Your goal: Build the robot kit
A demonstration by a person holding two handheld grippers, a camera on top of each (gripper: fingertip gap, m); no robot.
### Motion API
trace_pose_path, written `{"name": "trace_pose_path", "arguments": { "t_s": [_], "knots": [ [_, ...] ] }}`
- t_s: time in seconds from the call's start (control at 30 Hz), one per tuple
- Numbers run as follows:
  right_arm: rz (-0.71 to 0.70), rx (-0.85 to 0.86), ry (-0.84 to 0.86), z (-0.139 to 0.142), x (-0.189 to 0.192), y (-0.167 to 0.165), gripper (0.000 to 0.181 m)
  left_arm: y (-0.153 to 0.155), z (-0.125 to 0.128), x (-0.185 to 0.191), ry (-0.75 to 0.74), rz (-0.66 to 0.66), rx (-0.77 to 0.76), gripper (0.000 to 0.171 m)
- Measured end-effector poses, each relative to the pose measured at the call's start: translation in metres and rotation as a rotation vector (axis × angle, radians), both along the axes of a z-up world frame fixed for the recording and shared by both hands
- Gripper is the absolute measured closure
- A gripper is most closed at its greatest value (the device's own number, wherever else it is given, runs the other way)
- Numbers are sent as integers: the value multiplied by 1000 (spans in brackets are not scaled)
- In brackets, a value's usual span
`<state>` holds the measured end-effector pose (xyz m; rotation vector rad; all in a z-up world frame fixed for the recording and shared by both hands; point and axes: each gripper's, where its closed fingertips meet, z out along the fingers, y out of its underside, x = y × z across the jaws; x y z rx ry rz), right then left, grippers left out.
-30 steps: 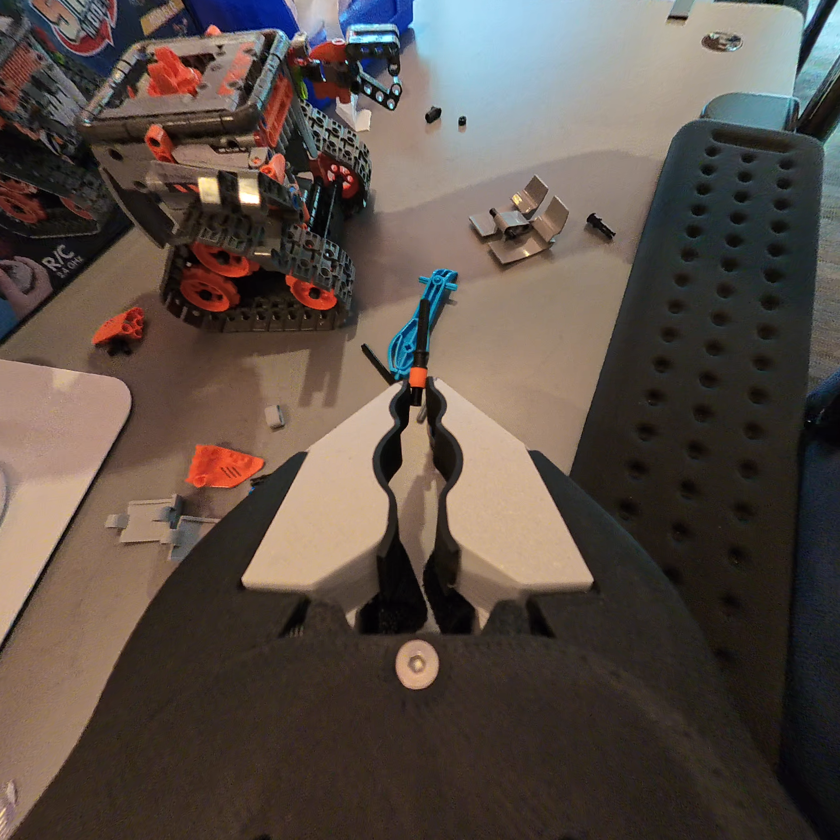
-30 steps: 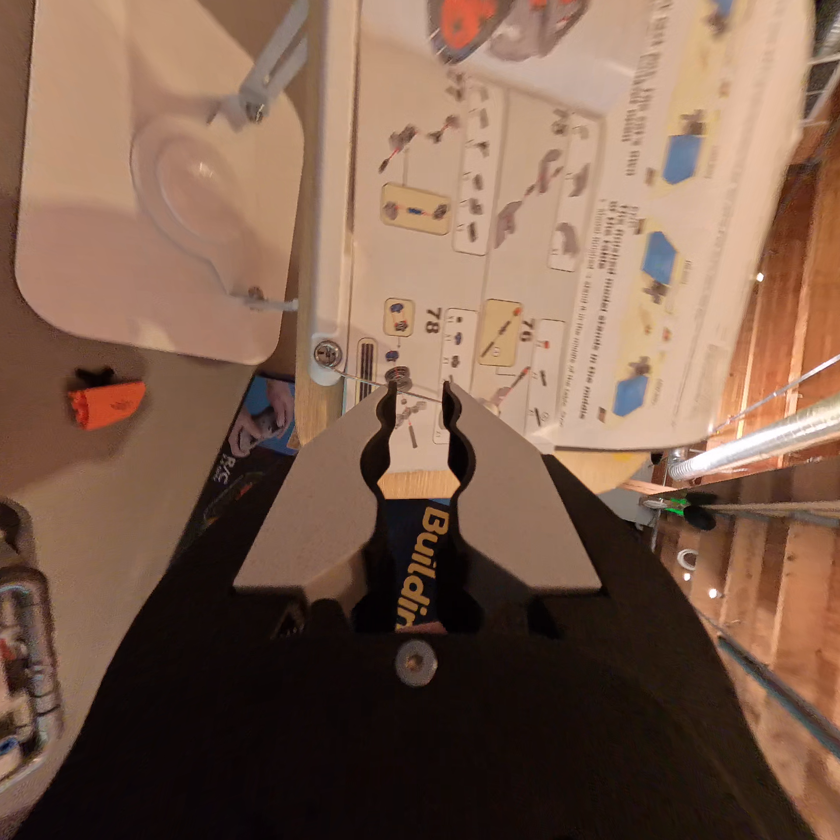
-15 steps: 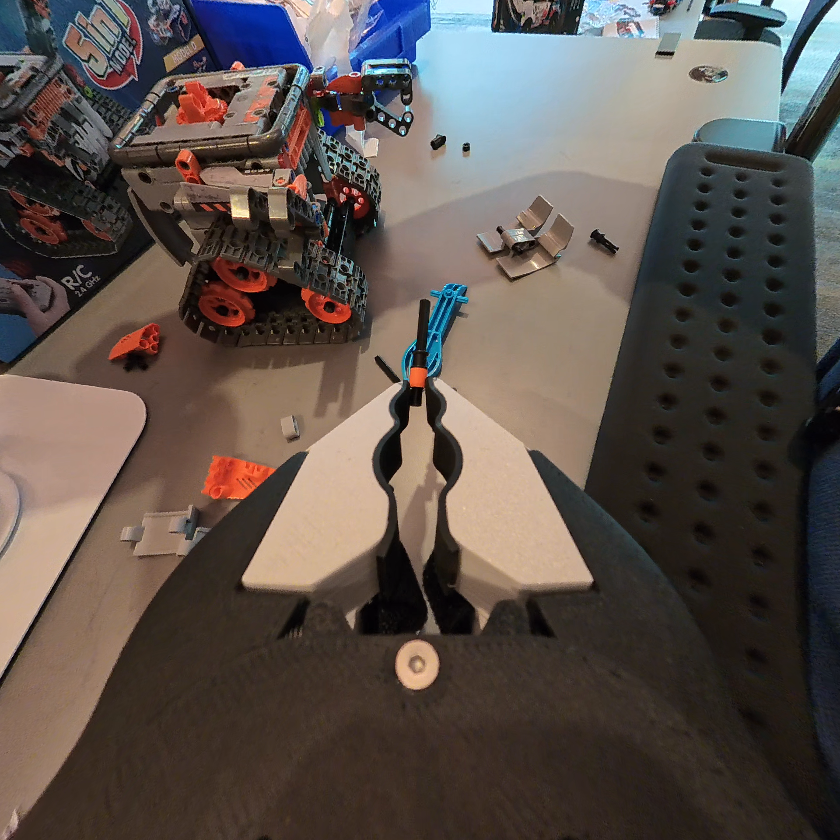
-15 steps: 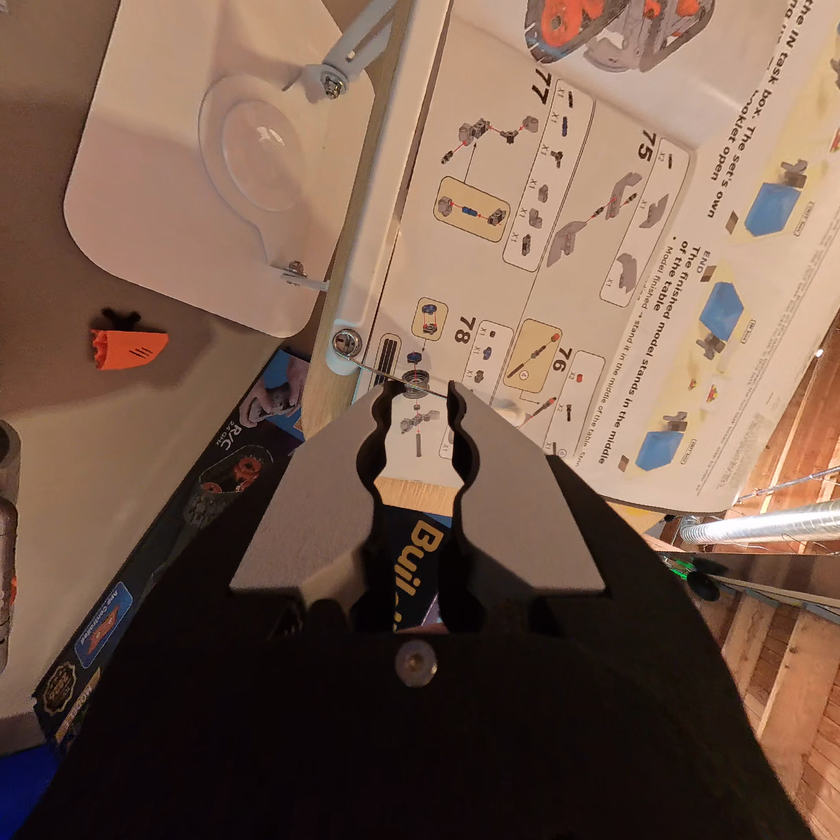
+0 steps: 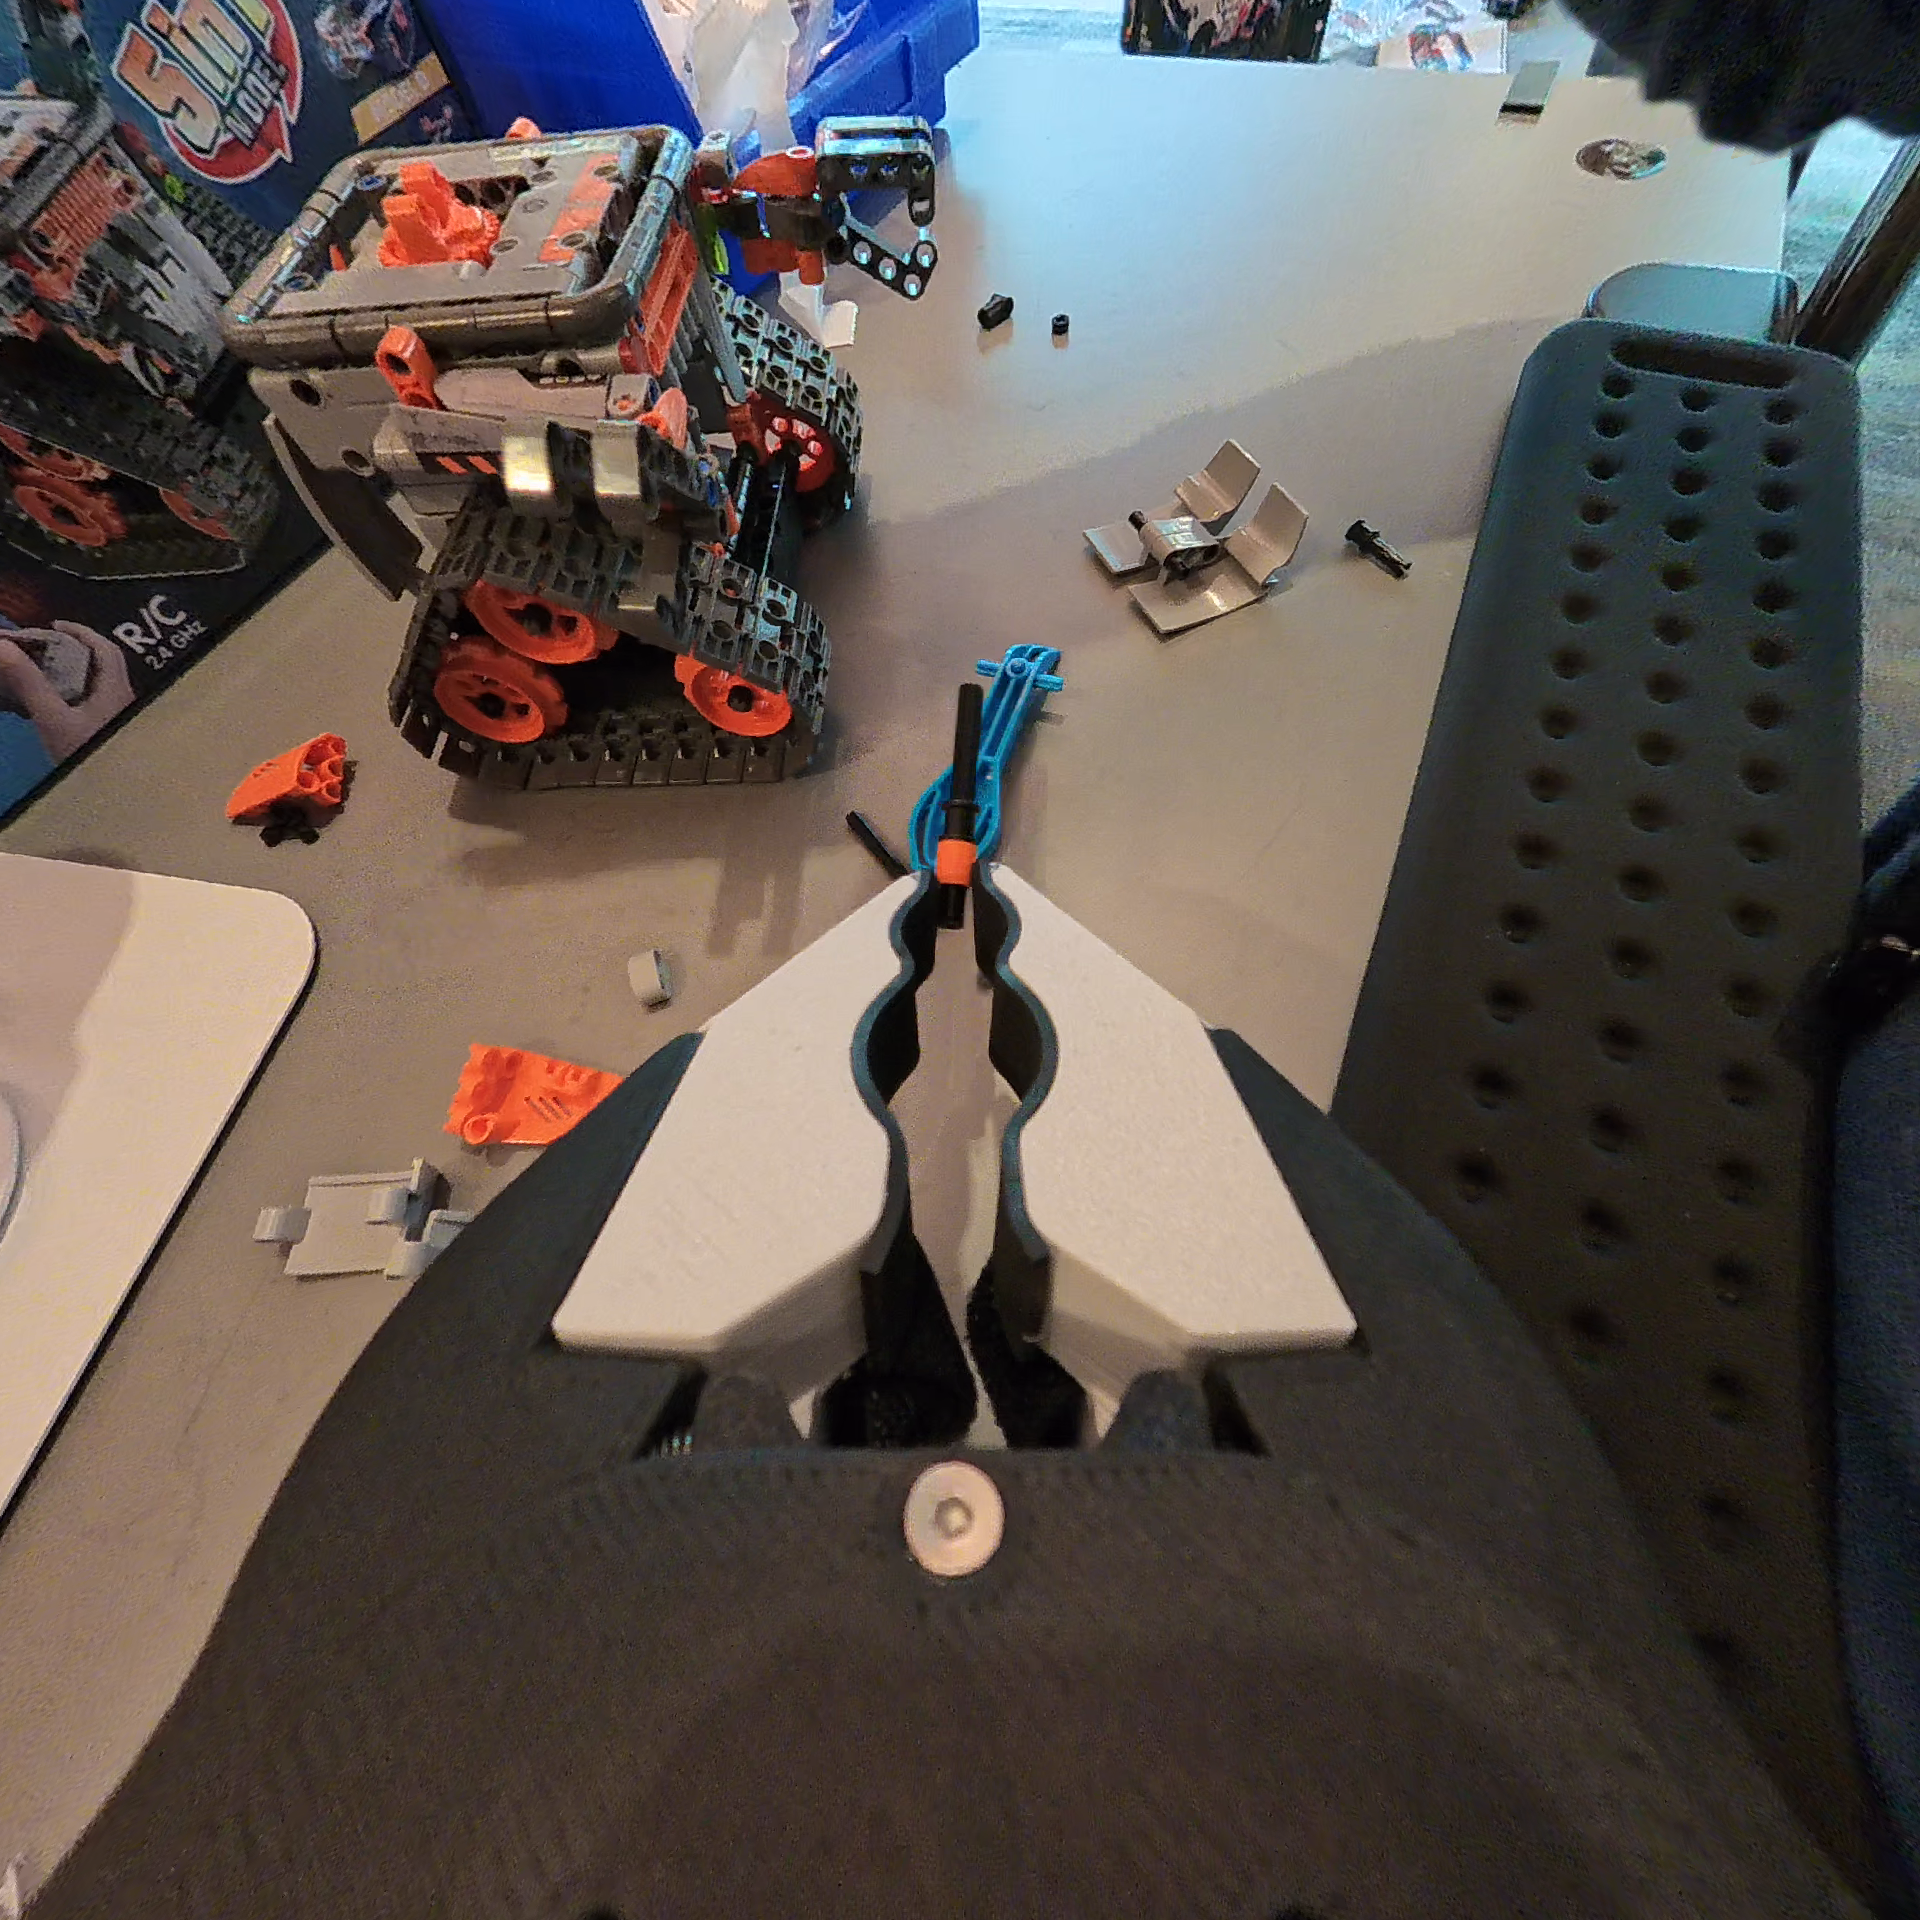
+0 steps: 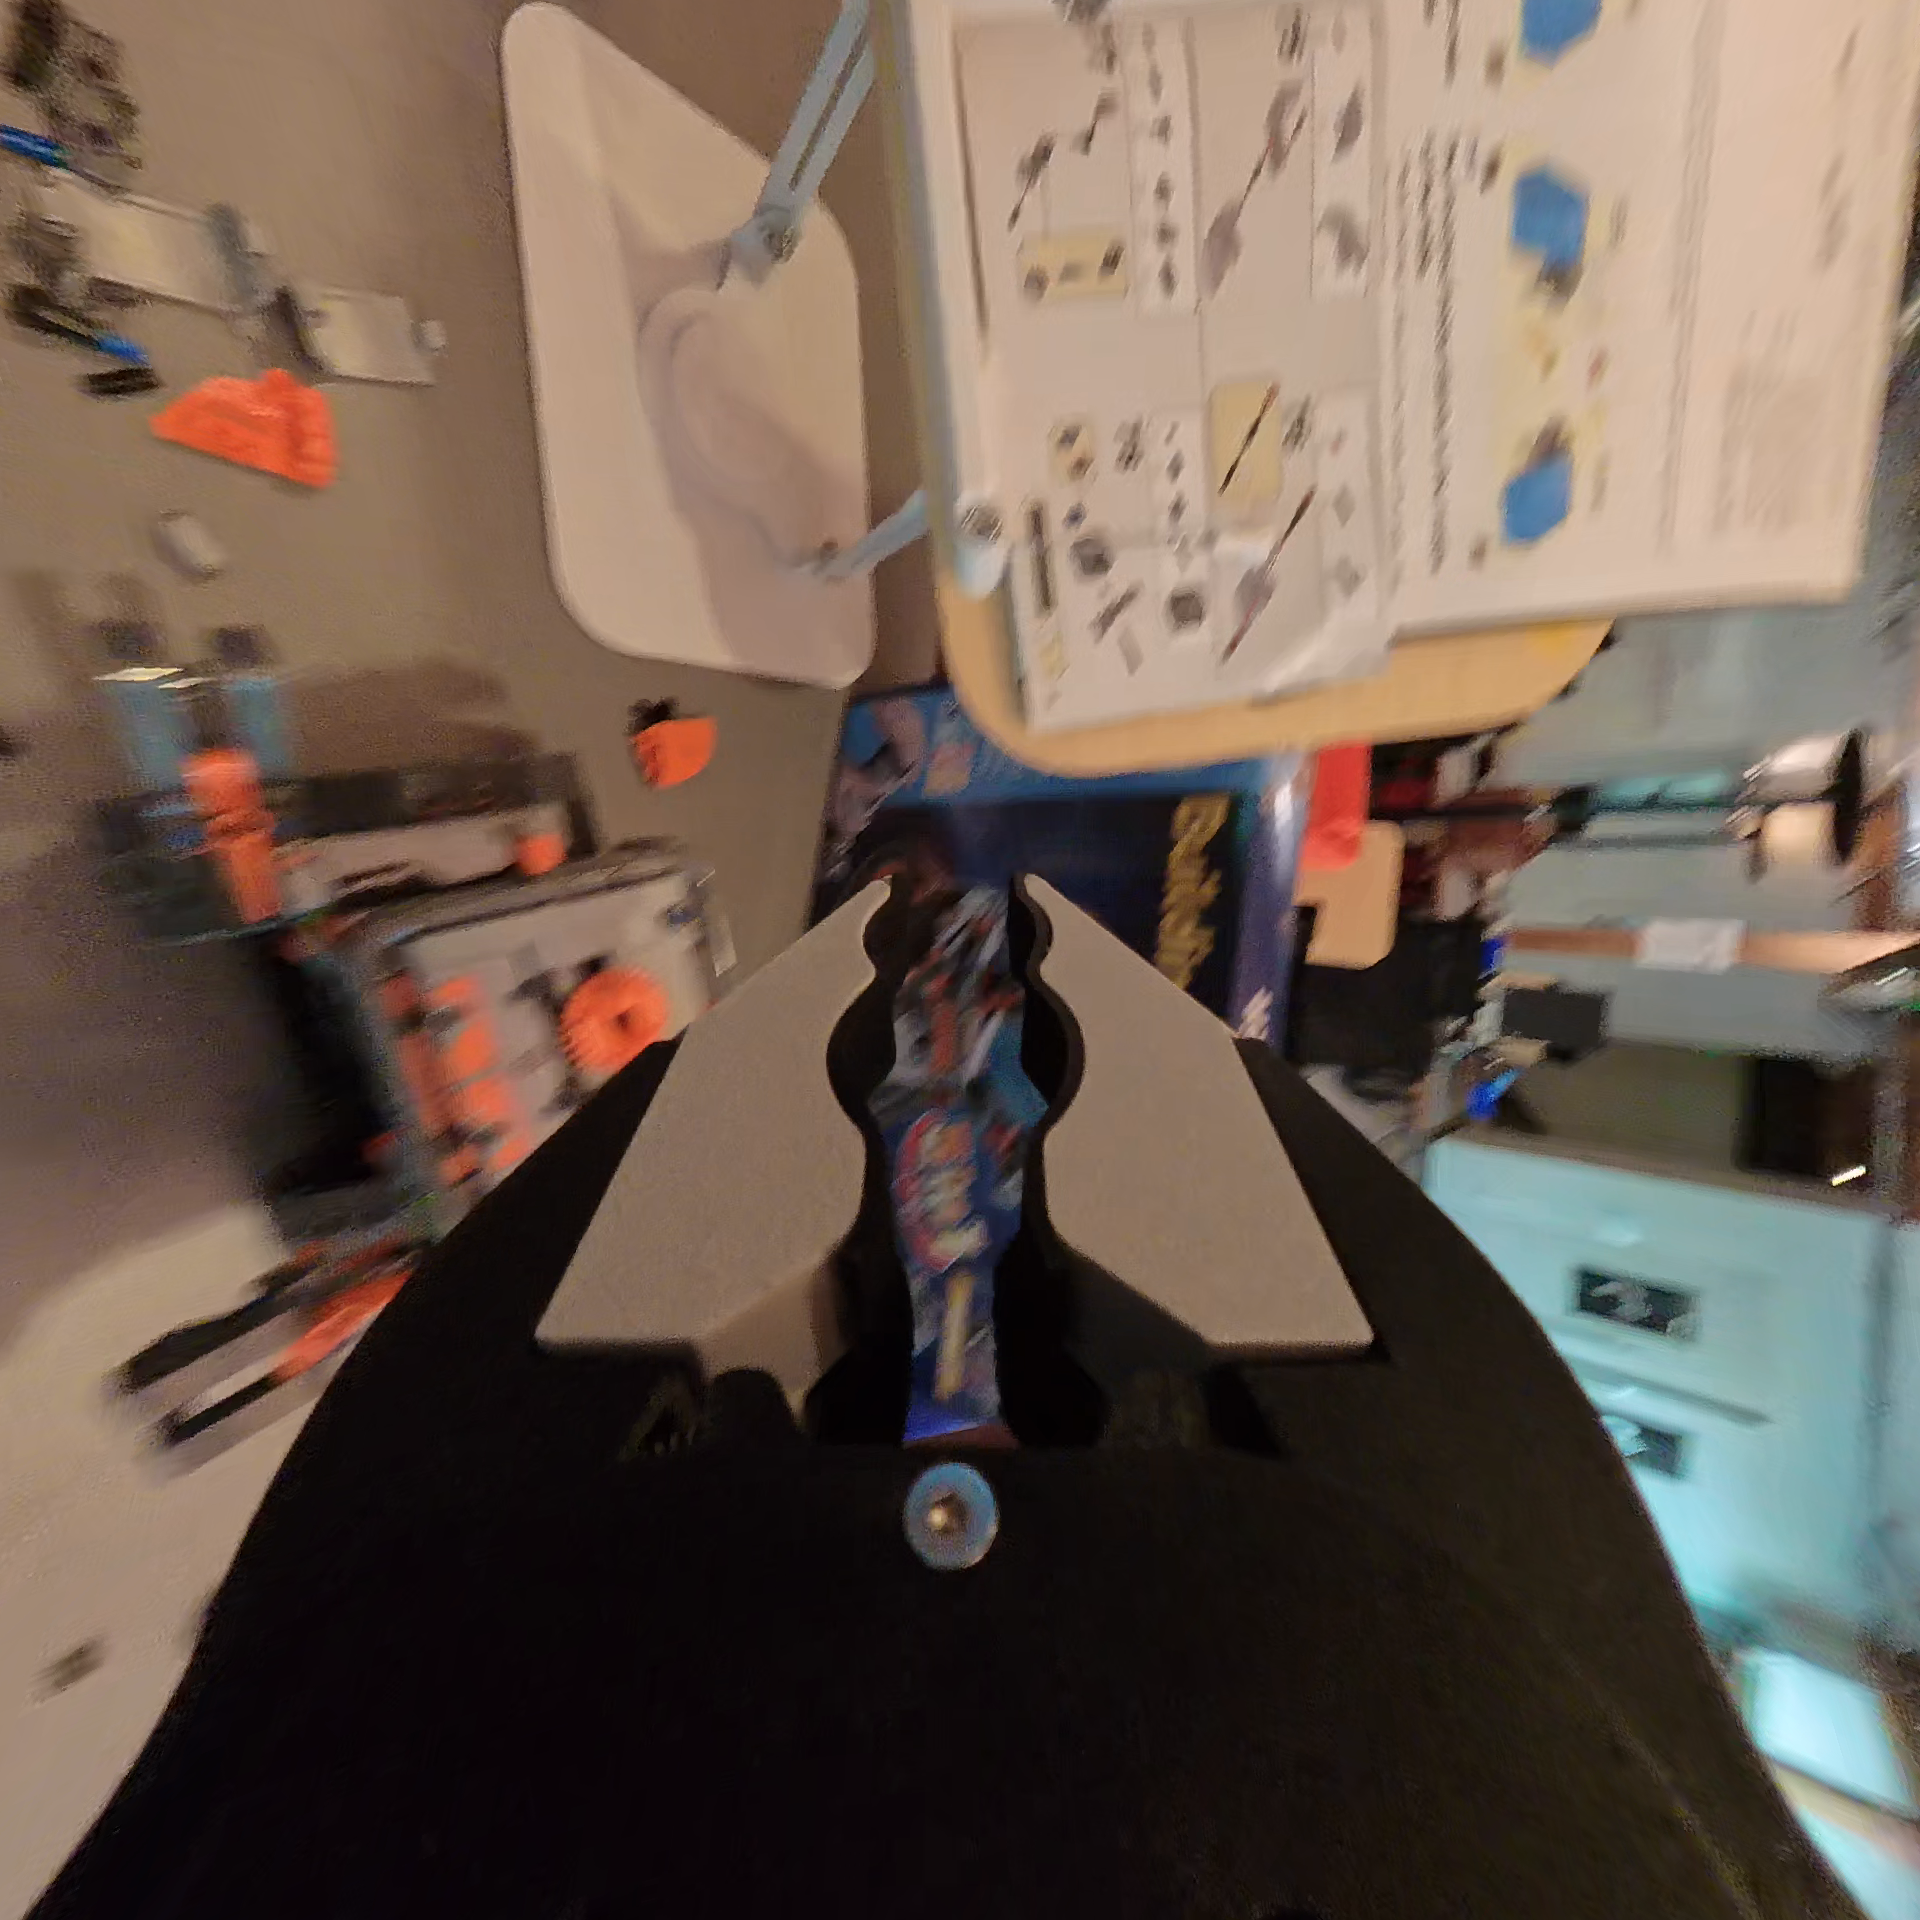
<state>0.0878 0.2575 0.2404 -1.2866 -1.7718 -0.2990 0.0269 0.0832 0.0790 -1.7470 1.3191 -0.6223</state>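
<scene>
Tracked model vehicle (image 5: 582, 499) stands far left on the grey table (image 5: 1247, 312), the right gripper (image 6: 951, 894) hangs slightly open and empty over a blue box (image 6: 1039, 821) in a blurred view, and the left gripper (image 5: 951, 894) pinches at its tips a thin black axle (image 5: 964, 769) with an orange collar, near centre above a blue tool (image 5: 1013, 696).

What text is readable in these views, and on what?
I don't quote writing; this is where it stands.
Blue toy box, far left of the table: large coloured logo lettering, sharp.
Dark box front below it: small white lettering, sharp.
Instruction sheet on its stand: printed steps and numbers, motion-blurred.
Blue box under the sheet: yellow lettering, blurred.
Left tool and the black pin it grips: none.
</scene>
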Motion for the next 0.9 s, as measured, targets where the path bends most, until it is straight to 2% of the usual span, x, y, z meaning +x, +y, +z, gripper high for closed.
{"name": "trace_pose_path", "arguments": {
  "t_s": [0.13,0.2,0.37,0.43,0.67,0.9],
  "knots": [
    [-104,-186,147,-15,61,-60,168,-5,-2,9,19,-28,-6,168],
    [-146,-313,196,-37,83,-89,168,-6,-3,15,29,-40,-8,168],
    [-311,-469,246,-102,131,-131,166,-12,-8,32,49,-76,-18,168],
    [-339,-545,268,-124,139,-148,163,-15,-11,39,60,-88,-24,167],
    [-402,-713,362,-171,145,-179,154,-18,-17,57,84,-101,-38,167],
    [-428,-822,407,-203,132,-193,153,-17,-25,66,104,-95,-51,167]
  ]
}}
